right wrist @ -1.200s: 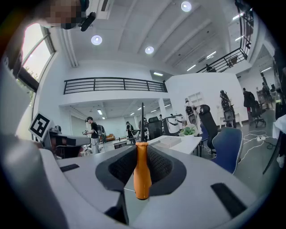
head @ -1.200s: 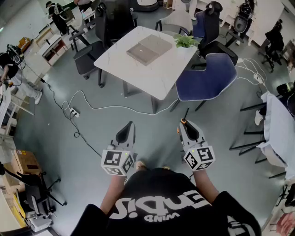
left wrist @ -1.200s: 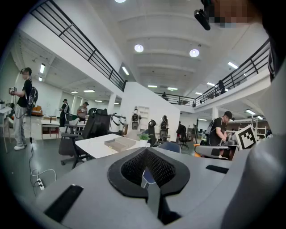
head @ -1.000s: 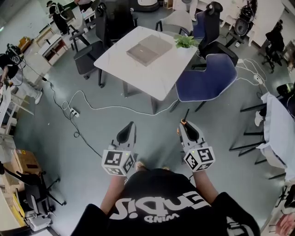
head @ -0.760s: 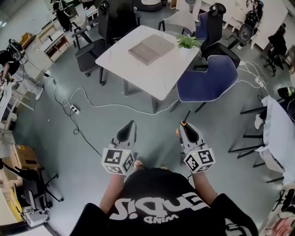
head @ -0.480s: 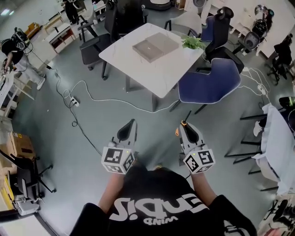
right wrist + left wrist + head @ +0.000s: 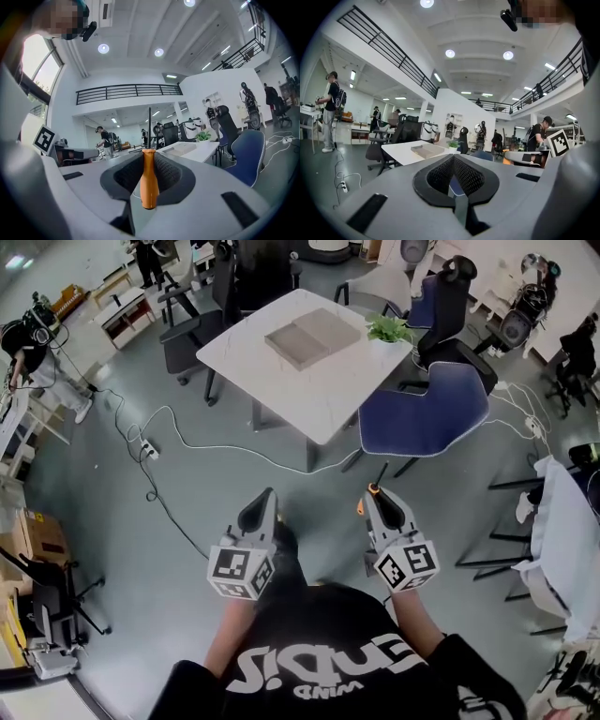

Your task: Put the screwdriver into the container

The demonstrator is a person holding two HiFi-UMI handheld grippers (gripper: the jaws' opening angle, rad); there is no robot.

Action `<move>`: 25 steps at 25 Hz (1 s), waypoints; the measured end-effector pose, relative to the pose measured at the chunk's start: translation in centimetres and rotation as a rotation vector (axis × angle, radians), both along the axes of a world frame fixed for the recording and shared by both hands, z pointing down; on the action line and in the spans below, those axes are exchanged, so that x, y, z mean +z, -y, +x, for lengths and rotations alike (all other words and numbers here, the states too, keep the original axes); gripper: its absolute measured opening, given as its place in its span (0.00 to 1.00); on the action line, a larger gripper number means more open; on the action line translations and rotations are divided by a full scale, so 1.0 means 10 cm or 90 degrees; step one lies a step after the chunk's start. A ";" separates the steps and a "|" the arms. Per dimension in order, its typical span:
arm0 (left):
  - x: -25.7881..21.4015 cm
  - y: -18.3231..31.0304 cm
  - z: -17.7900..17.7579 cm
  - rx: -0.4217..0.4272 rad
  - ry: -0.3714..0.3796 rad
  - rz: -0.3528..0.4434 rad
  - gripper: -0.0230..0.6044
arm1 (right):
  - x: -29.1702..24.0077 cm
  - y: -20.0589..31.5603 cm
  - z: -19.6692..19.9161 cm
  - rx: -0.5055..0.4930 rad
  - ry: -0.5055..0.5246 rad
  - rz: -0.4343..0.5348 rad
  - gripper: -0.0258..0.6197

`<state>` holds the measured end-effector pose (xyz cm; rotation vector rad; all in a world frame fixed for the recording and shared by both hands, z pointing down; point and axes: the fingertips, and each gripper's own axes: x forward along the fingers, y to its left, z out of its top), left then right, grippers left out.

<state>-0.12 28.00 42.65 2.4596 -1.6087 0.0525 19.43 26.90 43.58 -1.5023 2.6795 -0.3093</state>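
My right gripper (image 7: 375,491) is shut on a screwdriver (image 7: 148,180) with an orange handle. Its thin black shaft points up and forward, out past the jaws. In the head view the screwdriver (image 7: 374,486) aims toward the white table (image 7: 323,395). My left gripper (image 7: 265,495) is held level beside it, its jaws closed with nothing between them. The container (image 7: 312,337), a flat grey open tray, lies on the far part of that table, well ahead of both grippers. It shows small in the left gripper view as the container (image 7: 425,150) and in the right gripper view as the container (image 7: 182,148).
A blue chair (image 7: 427,409) stands at the table's near right corner, and a potted plant (image 7: 388,329) sits by the tray. Black office chairs (image 7: 187,329) ring the far side. A white cable with a power strip (image 7: 150,451) runs over the floor at left. People stand at far left.
The head view has drifted a little, so the table and the blue chair sit slightly further right. Both grippers keep the same pose, with the screwdriver still held in the right one.
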 end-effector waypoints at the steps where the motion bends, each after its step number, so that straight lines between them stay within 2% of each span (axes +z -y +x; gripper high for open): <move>1: 0.01 0.05 0.00 -0.002 0.000 0.001 0.06 | 0.01 0.05 0.01 0.000 -0.001 -0.001 0.14; 7: 0.01 0.55 -0.03 0.007 -0.006 0.003 0.06 | 0.02 0.49 0.02 0.011 0.001 -0.001 0.14; 14: 0.02 1.26 -0.26 0.012 -0.005 -0.001 0.06 | 0.04 1.14 -0.22 0.015 -0.013 -0.001 0.14; 25: -0.04 2.49 -0.57 0.053 0.006 -0.014 0.06 | -0.03 2.28 -0.56 0.045 -0.013 -0.008 0.14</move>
